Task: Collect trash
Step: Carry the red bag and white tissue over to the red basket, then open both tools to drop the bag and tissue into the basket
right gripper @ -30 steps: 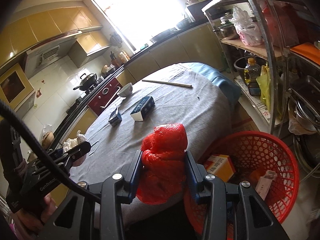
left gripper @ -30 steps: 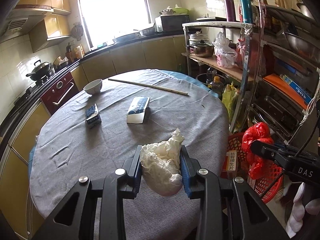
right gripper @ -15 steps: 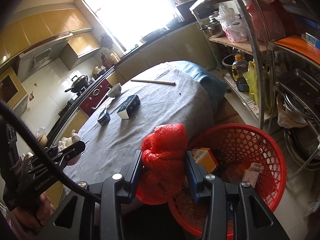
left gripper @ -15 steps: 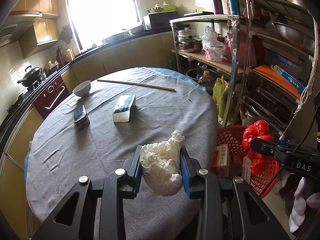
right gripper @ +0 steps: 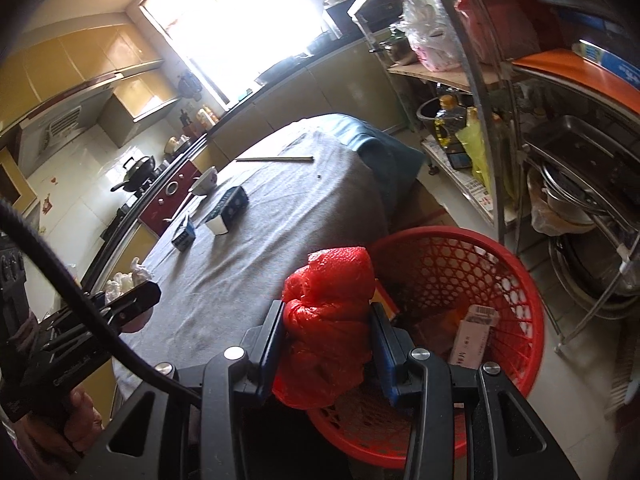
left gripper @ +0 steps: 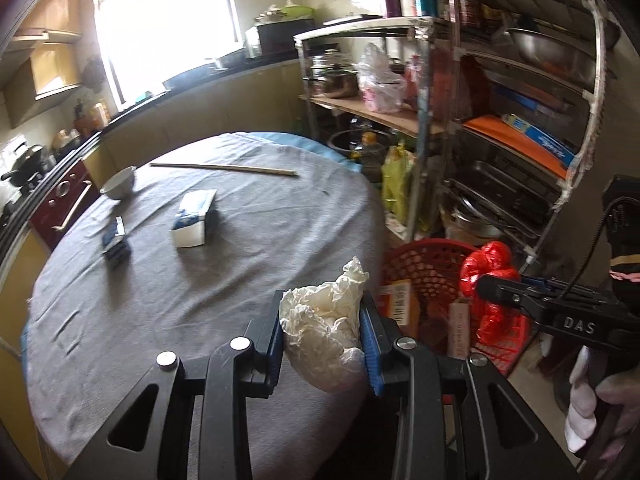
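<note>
A crumpled white paper wad (left gripper: 320, 332) sat clamped between the left gripper's (left gripper: 323, 342) blue pads, over the near edge of the round table draped in grey cloth (left gripper: 248, 256). A knotted red plastic bag (right gripper: 326, 320) was pinched in the right gripper (right gripper: 328, 344), over the rim of the red plastic mesh basket (right gripper: 516, 292) on the floor just beside the table; cartons lay inside.

Right gripper (right gripper: 326, 344) jaws clamping red bag (right gripper: 328, 320); above red basket (right gripper: 516, 280) rim, beside table (right gripper: 280, 240)
</note>
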### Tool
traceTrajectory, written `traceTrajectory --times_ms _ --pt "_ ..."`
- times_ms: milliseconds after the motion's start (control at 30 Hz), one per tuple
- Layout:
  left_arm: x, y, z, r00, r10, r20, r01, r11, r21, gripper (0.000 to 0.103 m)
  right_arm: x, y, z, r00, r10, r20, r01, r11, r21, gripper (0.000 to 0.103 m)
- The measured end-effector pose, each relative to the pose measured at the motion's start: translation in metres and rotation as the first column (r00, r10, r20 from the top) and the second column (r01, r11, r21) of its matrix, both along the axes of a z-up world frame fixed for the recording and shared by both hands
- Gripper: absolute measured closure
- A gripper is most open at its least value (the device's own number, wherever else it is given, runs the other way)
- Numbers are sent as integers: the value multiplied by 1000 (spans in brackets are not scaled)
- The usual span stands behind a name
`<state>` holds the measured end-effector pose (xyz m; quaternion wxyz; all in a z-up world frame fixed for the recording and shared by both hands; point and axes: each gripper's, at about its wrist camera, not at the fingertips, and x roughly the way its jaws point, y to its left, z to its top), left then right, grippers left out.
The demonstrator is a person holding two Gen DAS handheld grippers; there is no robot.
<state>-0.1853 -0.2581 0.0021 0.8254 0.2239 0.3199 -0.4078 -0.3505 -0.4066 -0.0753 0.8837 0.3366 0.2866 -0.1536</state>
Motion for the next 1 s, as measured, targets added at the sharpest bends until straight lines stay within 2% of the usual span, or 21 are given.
traceTrajectory --times_ms 233,367,600,833,1000 --pt "-7 -19 -10 987 -116 -112 114 993 -17 67 -19 -17 -10 998 -56 -23 57 998 24 59" --pt "-11 -36 -21 966 -181 -184 183 983 -3 67 -30 -25 -13 995 -91 -31 91 996 22 59" --pt "-37 -62 -45 934 -280 -222 300 952 62 67 -47 -44 -23 985 -161 -69 164 986 41 57" --pt "-42 -82 -67 909 -293 -298 336 936 103 64 -53 -55 -35 976 -196 -92 206 972 114 56" --pt "-32 -80 -71 911 -253 -325 302 947 109 59 -54 -58 -28 976 -214 -52 219 966 135 54"
